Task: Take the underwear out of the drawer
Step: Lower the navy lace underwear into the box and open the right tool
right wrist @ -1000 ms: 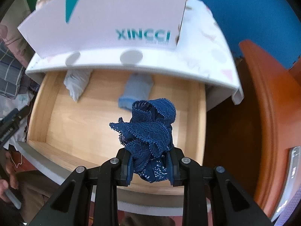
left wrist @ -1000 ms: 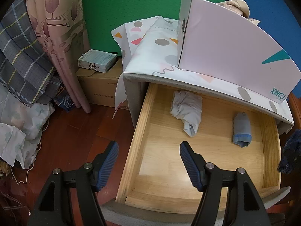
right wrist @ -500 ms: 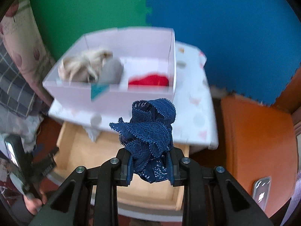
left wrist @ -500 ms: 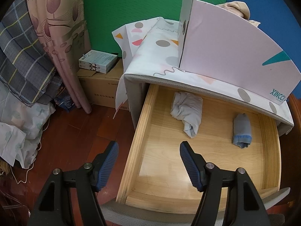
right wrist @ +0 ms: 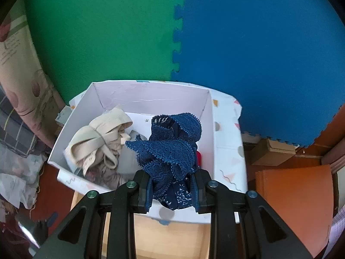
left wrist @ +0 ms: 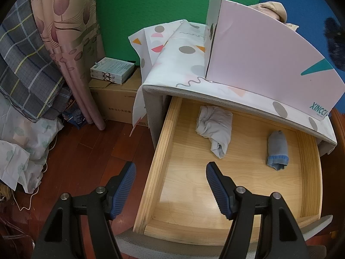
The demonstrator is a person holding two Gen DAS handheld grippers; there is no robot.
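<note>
My right gripper (right wrist: pixel 172 196) is shut on dark blue lace underwear (right wrist: pixel 170 149) and holds it above the open white box (right wrist: pixel 151 90) on the cabinet top. Beige garments (right wrist: pixel 101 140) and a bit of red cloth (right wrist: pixel 198 157) lie in that box. In the left wrist view the blue underwear (left wrist: pixel 335 43) shows as a dark blur at the upper right. My left gripper (left wrist: pixel 170 183) stands open over the front left corner of the open wooden drawer (left wrist: pixel 159 151), with nothing between its fingers. A light grey garment (left wrist: pixel 215 129) and a rolled grey-blue one (left wrist: pixel 277 151) lie in the drawer.
A patterned cloth (left wrist: pixel 172 49) covers the cabinet top under the box. Left of the cabinet are a cardboard carton (left wrist: pixel 116 101) with a small box (left wrist: pixel 112 70) on it, a curtain (left wrist: pixel 64 43) and piled fabric. Green and blue foam mats line the wall. An orange board (right wrist: pixel 295 205) stands at the right.
My right gripper has risen from over the drawer and gone forward with the blue underwear, now above the white box. The left gripper has not moved.
</note>
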